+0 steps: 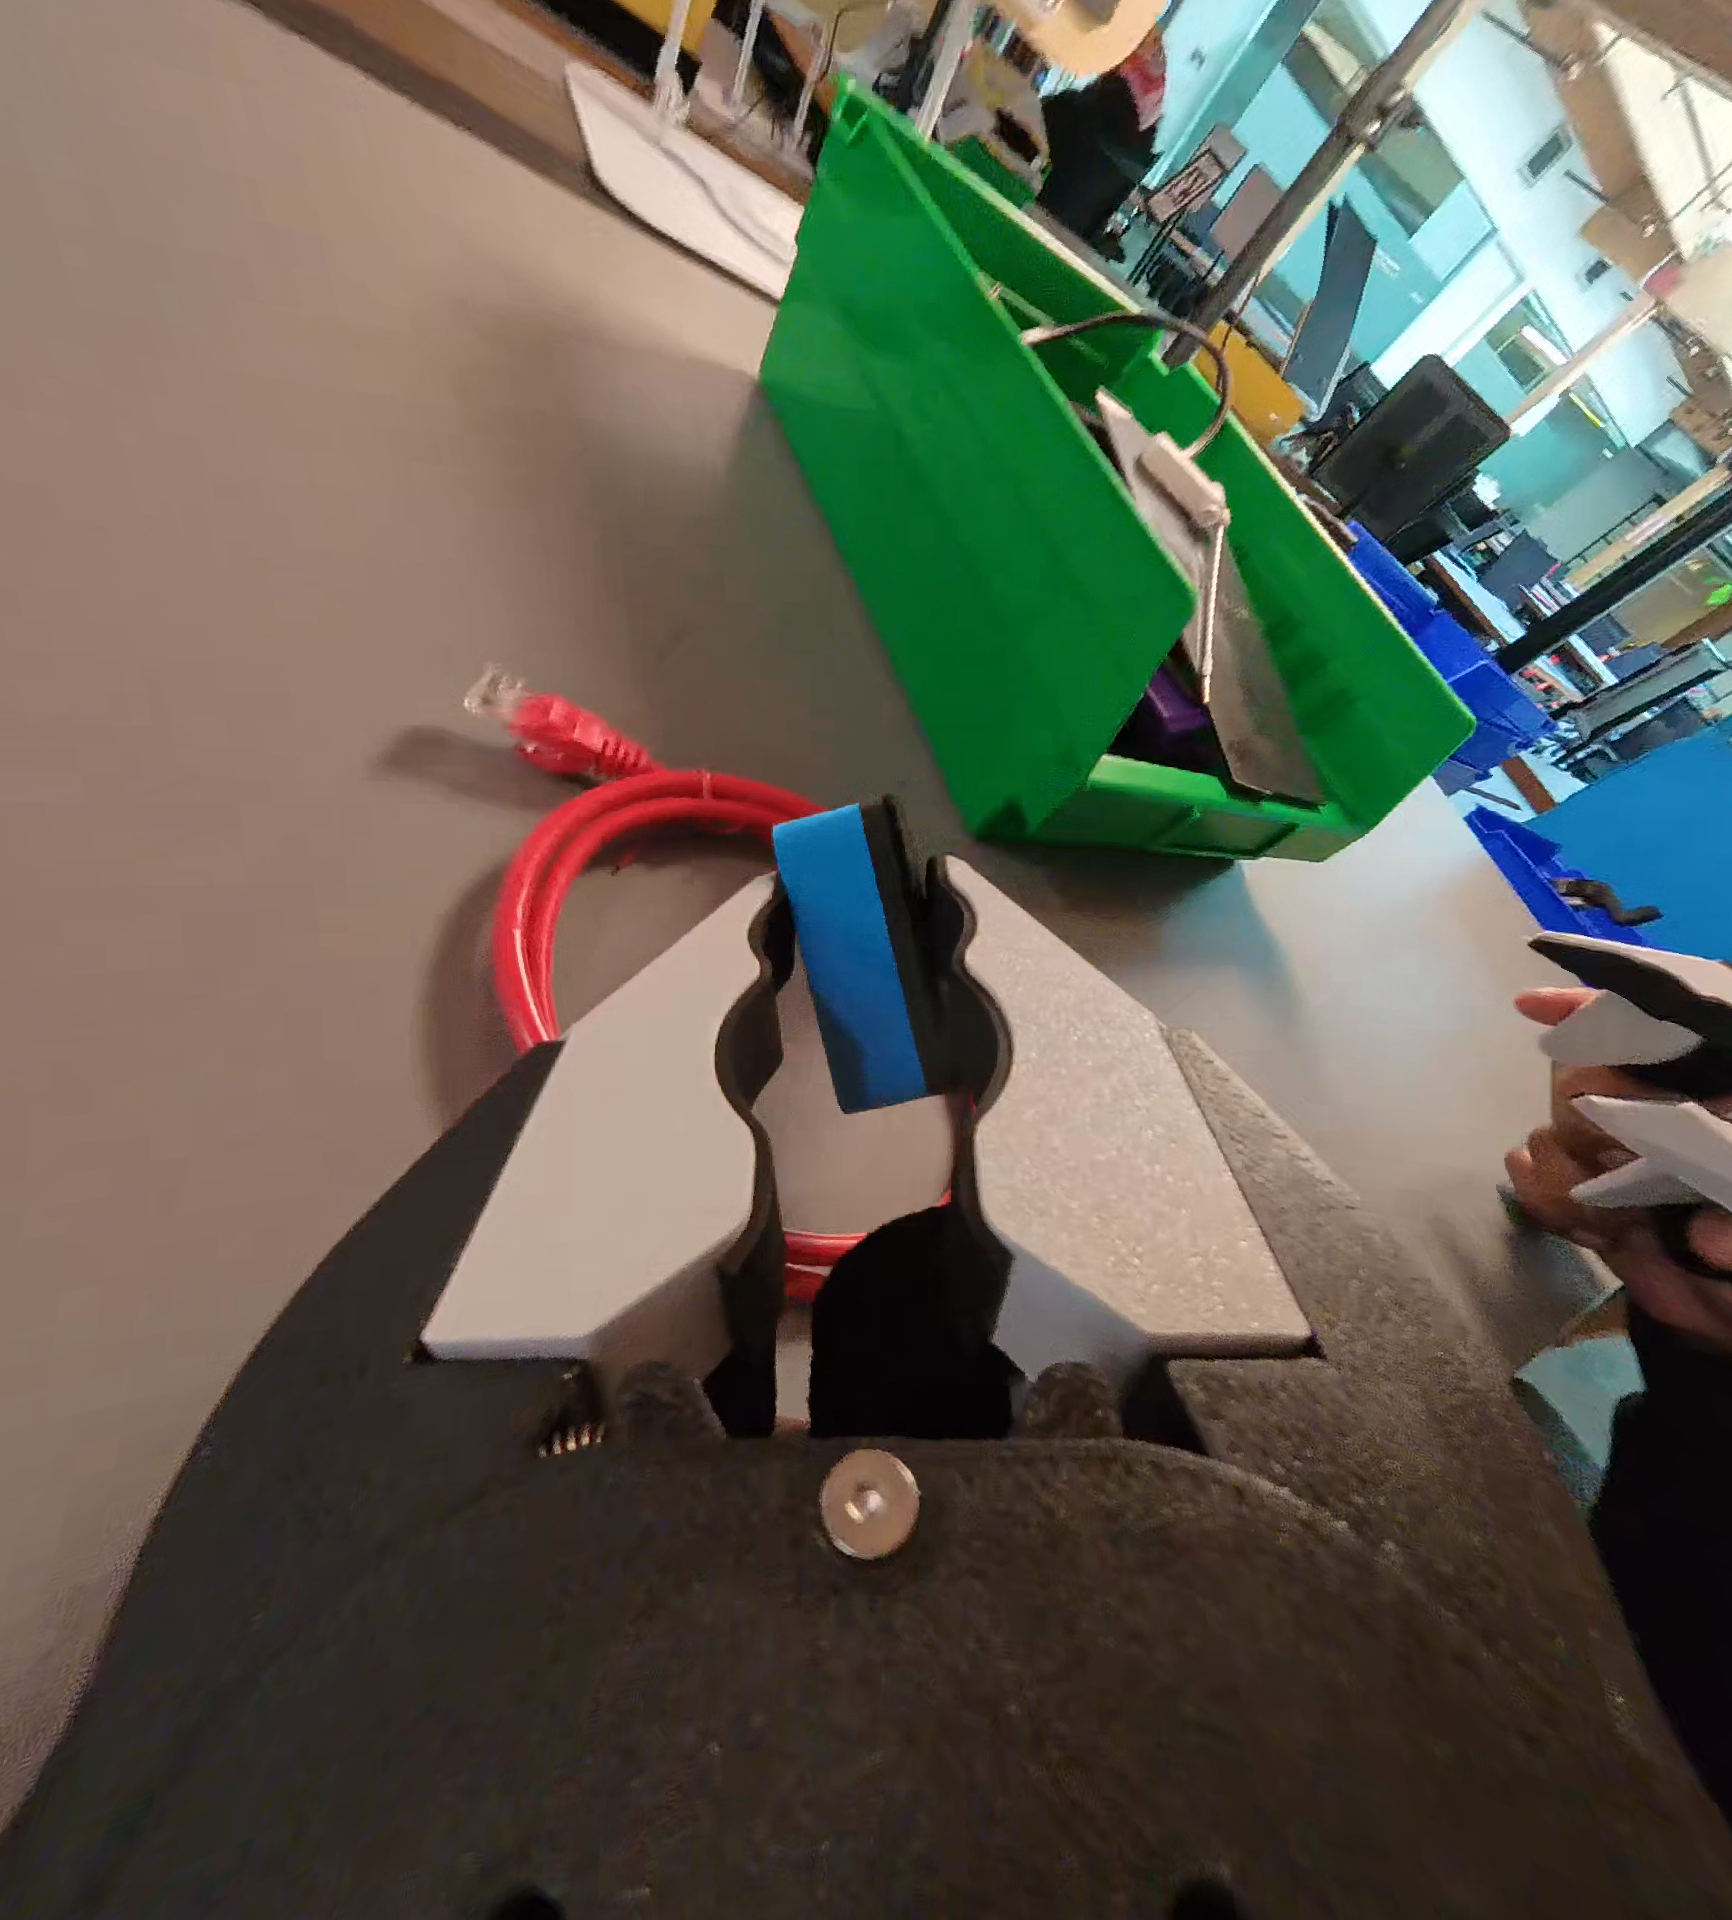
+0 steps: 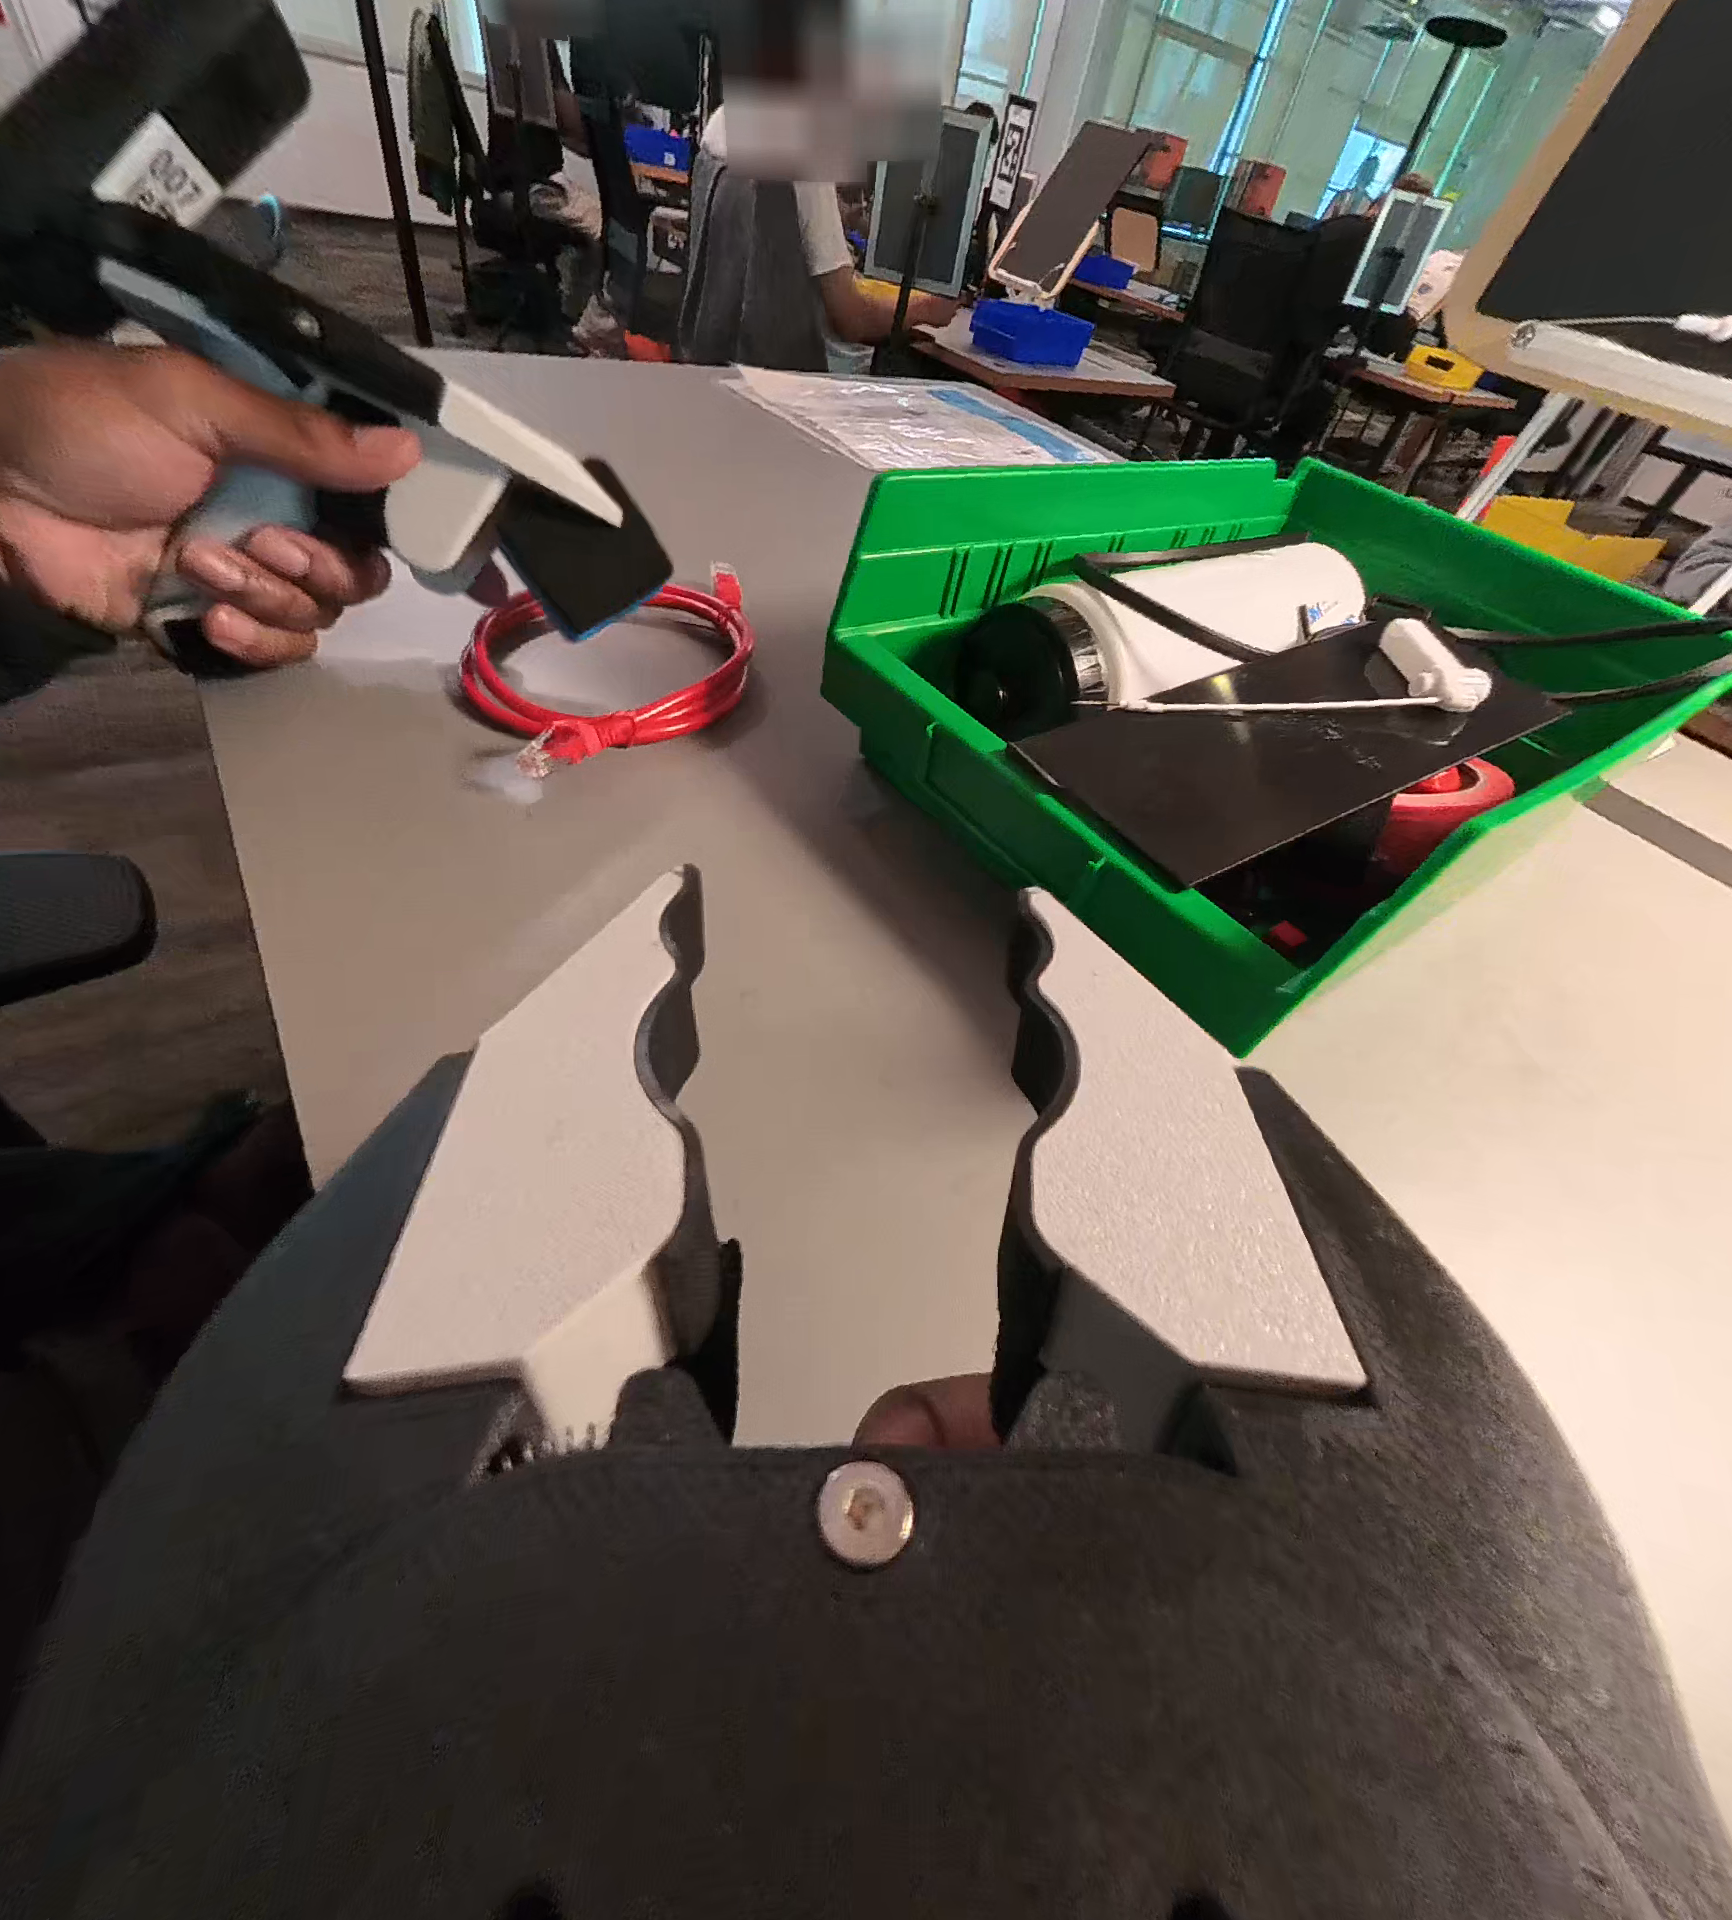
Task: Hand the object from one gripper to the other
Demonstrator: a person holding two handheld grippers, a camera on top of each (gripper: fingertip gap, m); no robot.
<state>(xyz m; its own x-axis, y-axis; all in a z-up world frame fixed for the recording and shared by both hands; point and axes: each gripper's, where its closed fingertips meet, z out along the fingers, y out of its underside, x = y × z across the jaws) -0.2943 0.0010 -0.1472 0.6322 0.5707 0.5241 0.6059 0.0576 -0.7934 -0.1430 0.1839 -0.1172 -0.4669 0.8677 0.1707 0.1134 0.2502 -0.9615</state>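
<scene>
Blue on one face and black on the other, the pad [image 1: 867, 966] sits clamped between the fingers of the left gripper [image 1: 867, 935], its top edge poking out past the fingertips. In the right wrist view the same pad [image 2: 581, 571] hangs at about 10 o'clock, held above the counter [image 2: 405, 883] and over the near rim of the red cable [image 2: 613, 675], with a hand [image 2: 114, 488] wrapped round the left gripper [image 2: 540, 520]. The right gripper [image 2: 857, 904] is spread wide with nothing between its fingers, and it stands well apart from the pad; in the left wrist view it shows at 3 o'clock [image 1: 1693, 1101]. The cable lies coiled on the counter, one clear plug end pointing toward 11 o'clock in the left wrist view. At 2 o'clock in the right wrist view a green bin [image 2: 997, 520] rests on the counter, holding a white cylinder [image 2: 1215, 603], a black sheet [image 2: 1257, 769] and a red item partly hidden under the sheet.
</scene>
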